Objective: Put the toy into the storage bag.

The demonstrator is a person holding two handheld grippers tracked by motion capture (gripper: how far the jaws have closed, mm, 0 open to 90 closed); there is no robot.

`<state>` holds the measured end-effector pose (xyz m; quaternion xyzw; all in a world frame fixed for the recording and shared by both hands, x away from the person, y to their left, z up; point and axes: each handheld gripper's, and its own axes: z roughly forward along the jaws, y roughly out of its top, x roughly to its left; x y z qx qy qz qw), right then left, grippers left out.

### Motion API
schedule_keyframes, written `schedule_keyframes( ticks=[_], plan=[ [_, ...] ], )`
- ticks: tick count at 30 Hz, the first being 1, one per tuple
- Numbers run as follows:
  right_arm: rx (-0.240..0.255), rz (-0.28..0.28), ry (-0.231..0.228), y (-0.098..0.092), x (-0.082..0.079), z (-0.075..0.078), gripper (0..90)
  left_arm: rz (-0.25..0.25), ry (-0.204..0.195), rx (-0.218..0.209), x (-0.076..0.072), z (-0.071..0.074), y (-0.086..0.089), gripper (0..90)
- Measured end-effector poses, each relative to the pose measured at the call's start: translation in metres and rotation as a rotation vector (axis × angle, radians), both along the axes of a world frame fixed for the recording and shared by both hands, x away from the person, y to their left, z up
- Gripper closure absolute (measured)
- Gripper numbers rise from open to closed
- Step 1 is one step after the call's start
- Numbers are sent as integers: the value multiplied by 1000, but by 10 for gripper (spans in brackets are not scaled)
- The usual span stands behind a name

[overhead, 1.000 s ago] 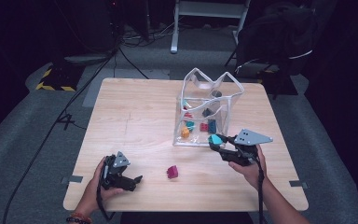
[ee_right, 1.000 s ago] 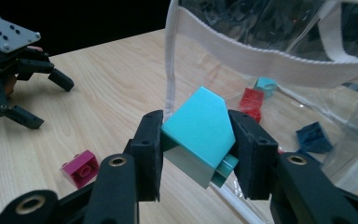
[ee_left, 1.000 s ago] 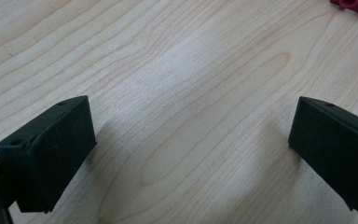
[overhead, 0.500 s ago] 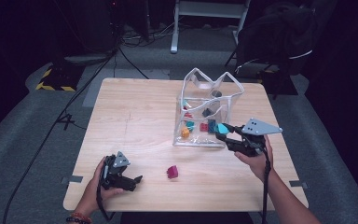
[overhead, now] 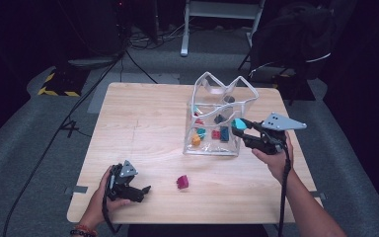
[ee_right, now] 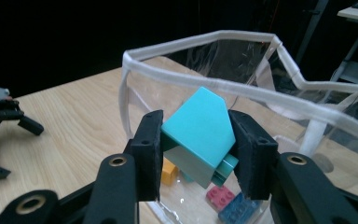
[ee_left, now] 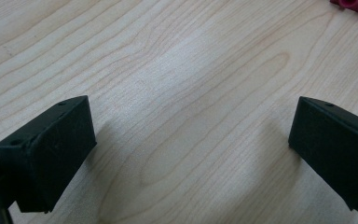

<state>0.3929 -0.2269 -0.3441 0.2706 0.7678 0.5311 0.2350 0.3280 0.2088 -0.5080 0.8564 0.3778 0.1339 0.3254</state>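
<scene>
My right gripper (overhead: 239,126) (ee_right: 198,144) is shut on a teal block (ee_right: 198,132) (overhead: 238,123), held in the air at the right wall of a clear bag (overhead: 217,116) (ee_right: 223,46) with a white rim. Inside the bag lie several small bricks: orange (overhead: 196,140), red (overhead: 216,134) and blue (overhead: 224,133). A magenta block (overhead: 182,181) (ee_left: 354,5) lies on the wooden table (overhead: 143,123) near the front. My left gripper (overhead: 145,190) (ee_left: 191,154) rests low on the table at the front left, open, with bare wood between its jaws.
The table's front edge runs just below the left hand. Behind the table stand a white stand (overhead: 217,12), cables on the grey floor and a dark chair (overhead: 296,39) at the back right.
The right gripper has risen with the teal block and moved to the right, from the bag's lower front up along its right side. The left gripper has kept still.
</scene>
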Motion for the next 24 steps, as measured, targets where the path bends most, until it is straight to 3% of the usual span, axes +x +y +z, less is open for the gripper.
schedule_keyframes(
  ticks=[9, 24],
  plan=[
    [-18, -13, -32, 10, 7, 17, 580, -1, 0, 0, 0, 0, 0, 7],
    [-23, -38, -46, 28, 25, 34, 580, -1, 1, 1, 0, 0, 0, 7]
  ],
)
